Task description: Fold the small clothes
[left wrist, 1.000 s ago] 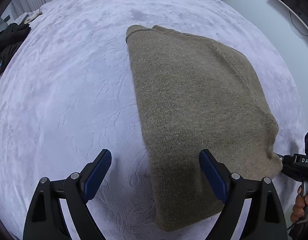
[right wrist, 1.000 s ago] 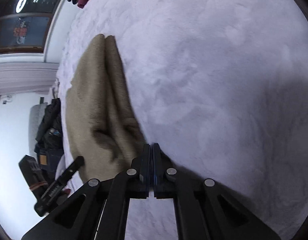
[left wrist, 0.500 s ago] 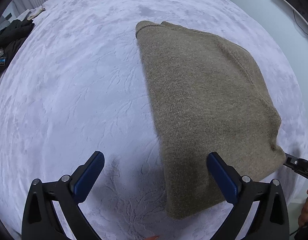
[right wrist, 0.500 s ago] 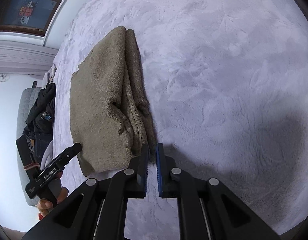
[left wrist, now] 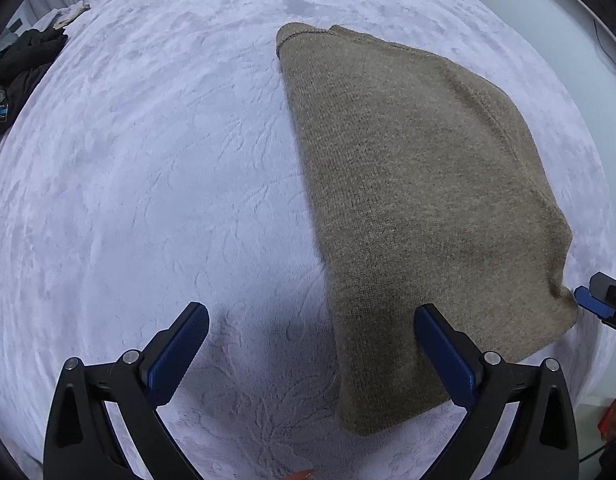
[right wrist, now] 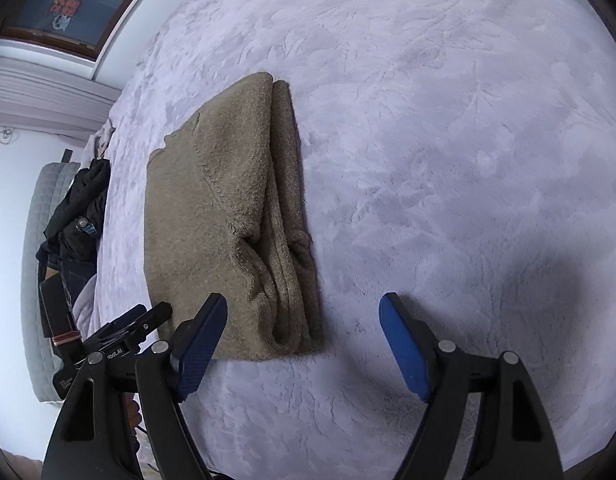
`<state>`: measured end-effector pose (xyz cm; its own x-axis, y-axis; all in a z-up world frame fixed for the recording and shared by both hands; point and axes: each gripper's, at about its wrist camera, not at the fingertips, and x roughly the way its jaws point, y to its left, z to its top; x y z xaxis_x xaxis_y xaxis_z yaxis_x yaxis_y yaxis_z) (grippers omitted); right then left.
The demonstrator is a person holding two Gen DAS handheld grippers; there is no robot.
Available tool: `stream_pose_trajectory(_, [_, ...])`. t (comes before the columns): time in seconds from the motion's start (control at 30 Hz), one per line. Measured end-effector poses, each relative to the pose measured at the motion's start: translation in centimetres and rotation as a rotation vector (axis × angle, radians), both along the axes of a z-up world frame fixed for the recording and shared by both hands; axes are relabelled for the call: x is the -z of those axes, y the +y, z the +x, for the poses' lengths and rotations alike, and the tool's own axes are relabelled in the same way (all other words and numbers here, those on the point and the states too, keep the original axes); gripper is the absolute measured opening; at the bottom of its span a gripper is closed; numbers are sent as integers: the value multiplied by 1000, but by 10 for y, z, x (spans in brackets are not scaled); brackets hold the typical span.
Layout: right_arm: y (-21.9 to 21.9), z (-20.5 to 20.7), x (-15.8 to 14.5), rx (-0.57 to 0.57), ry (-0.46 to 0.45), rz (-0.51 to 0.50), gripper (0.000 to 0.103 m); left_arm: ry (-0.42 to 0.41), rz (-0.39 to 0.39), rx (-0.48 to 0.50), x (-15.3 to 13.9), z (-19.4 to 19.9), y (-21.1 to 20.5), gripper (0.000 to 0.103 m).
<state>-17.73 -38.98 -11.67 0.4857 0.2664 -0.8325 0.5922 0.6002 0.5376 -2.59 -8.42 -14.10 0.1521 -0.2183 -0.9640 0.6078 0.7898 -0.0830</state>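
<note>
Folded sweater (left wrist: 420, 208) flat on blanket (left wrist: 147, 160) — wide bare margins, left tongs (left wrist: 312, 344) spread, right tongs (right wrist: 303, 344) just spreading — nothing between.

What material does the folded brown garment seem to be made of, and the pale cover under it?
The folded brown garment looks like knitted wool or similar yarn: fuzzy, matte, with fine knit rows. The pale lilac cover looks like soft plush fleece, with an embossed leaf-like pattern.

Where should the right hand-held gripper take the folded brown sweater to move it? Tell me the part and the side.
Take the stacked layered edge at the near corner of the sweater, coming from the bare blanket side. All the layers end there, so one pinch catches them together.
</note>
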Motion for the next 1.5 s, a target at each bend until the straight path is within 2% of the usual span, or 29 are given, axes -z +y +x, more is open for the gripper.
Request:
stream_pose_trajectory(0.43, [-6,18,4,-47,-9,29,81,62,36,-22,6,9,-11,103])
stream_pose_trajectory(0.67, [-12,31,8,-71,-2,47,81,95,21,-57,9,21,-15,103])
stream_pose_trajectory(0.97, [-25,50,11,-106,-8,52,81,120,-3,-43,14,32,-18,103])
stream_pose_trajectory(1.03, [-27,53,12,-112,-9,53,81,132,-19,-31,14,36,-18,103])
stream_pose_trajectory(1.2, [-39,58,16,-107,-37,103,81,148,-175,17,-4,57,-13,103])
stream_pose_trajectory(1.3, [-54,61,16,-86,-93,149,81,233,-246,59,-1,72,-15,103])
stream_pose_trajectory(1.5, [-76,85,33,-109,-144,267,81,368,-281,132,25,75,-32,103])
